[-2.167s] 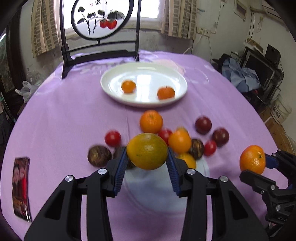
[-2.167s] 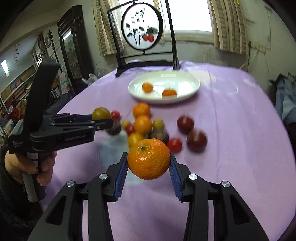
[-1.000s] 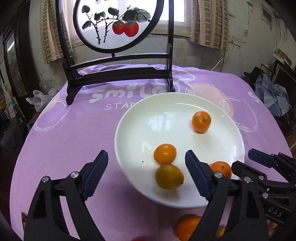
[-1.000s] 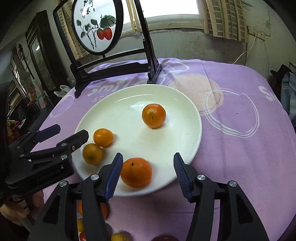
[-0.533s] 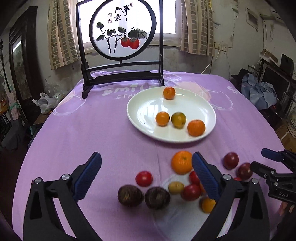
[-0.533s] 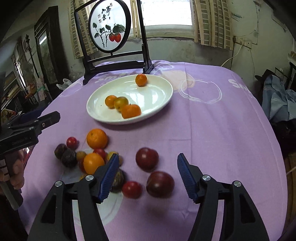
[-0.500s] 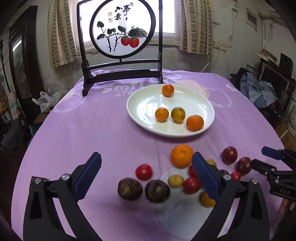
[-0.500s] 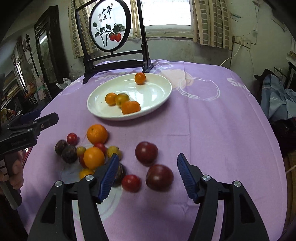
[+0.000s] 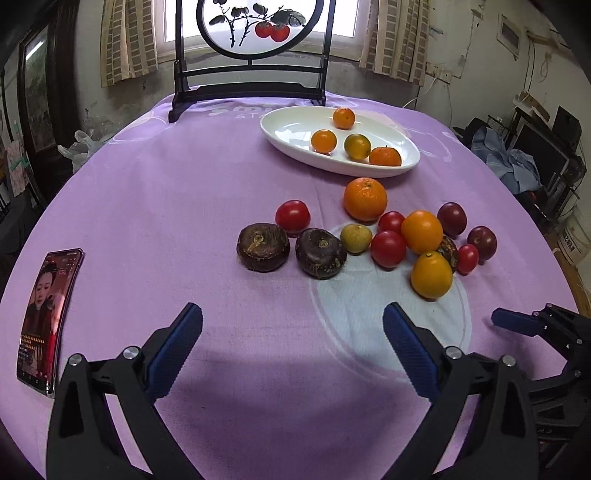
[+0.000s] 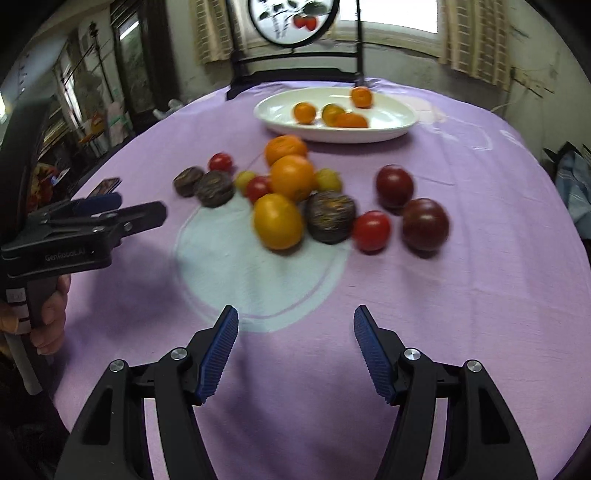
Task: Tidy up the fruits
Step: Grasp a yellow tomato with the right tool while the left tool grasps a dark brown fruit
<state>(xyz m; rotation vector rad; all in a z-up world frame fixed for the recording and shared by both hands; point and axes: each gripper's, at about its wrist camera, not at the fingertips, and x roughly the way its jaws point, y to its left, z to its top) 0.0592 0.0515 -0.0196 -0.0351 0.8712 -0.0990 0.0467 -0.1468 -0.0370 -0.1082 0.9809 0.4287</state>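
**Inspector A:** What are the tools doing?

**Inspector B:** The left gripper (image 9: 291, 339) is standing with its jaws spread wide, holding nothing and touching nothing, above the near edge of the purple tablecloth (image 9: 147, 192). The right gripper (image 10: 295, 339) is likewise gaping and carrying nothing, a little less widely.

**Inspector A:** Where is the fruit lying?

**Inspector B:** Four small oranges are sitting in the white plate (image 9: 295, 127) toward the far edge. The loose cluster is lying mid-cloth, ahead of both tools: a large orange (image 9: 365, 198), two dark brown round fruits (image 9: 263, 246) side by side, red tomatoes (image 9: 292, 217), a yellow-orange fruit (image 9: 431, 275) and dark plums (image 9: 451, 218).

**Inspector A:** Anything else about, or obstructing?

**Inspector B:** A phone (image 9: 46, 317) is lying at the left edge with its screen lit. A framed round painting on a black stand (image 9: 255, 26) is standing at the far edge, behind the plate. Bare cloth is lying between each tool and the cluster.
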